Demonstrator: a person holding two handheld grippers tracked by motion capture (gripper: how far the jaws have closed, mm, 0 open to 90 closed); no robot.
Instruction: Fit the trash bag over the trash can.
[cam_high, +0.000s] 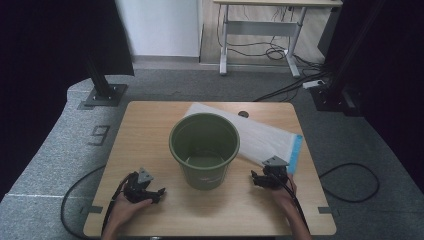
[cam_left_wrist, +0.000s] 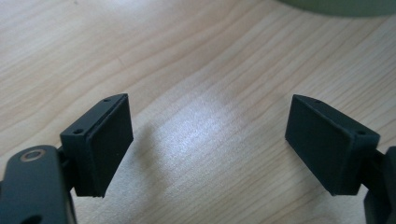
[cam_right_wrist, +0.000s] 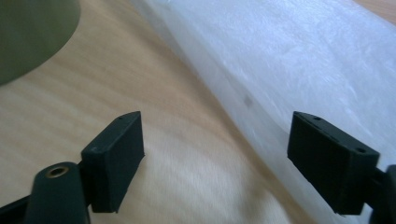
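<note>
Since both the left gripper (cam_high: 159, 191) and right gripper (cam_high: 256, 178) sit jaws apart, empty, beside the green bucket (cam_high: 204, 149), nothing's started; right one probably goes for the white bag (cam_high: 265, 140) lying flat just behind it

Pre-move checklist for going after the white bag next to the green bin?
1. Right gripper open: ok, jaws wide apart, nothing between them.
2. Left gripper open and free: ok, jaws apart over bare table.
3. White bag within reach of the right gripper: ok, its near edge lies just ahead of the jaws.
4. Bag lying flat and unobstructed: ok in part; it lies flat in the high view, but its left end runs behind the green bin.
5. Bin upright and empty: ok, standing open with nothing visible inside.
6. Bag's opening end: cannot tell; the blue strip marks the end near the right gripper.
</note>
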